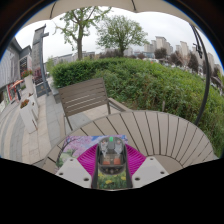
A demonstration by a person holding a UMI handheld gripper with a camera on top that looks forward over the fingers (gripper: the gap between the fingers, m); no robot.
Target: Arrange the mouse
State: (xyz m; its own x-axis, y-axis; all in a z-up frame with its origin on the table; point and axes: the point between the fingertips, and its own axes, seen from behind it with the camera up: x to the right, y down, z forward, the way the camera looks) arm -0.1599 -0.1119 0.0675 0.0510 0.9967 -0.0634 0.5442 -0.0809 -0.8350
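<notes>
Mouse [111, 158], dark with greenish sheen, on the slatted wooden table [160, 130], clamped between my closed fingers [84, 160].

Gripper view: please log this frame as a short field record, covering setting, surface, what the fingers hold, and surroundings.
setting: outdoor terrace, daylight
surface: round slatted wooden table
gripper: fingers closed on a dark mouse, pink pads at both its sides
under the mouse: colourful mat on the table
beyond the table: wooden chair, then a green hedge
far background: trees and buildings
</notes>
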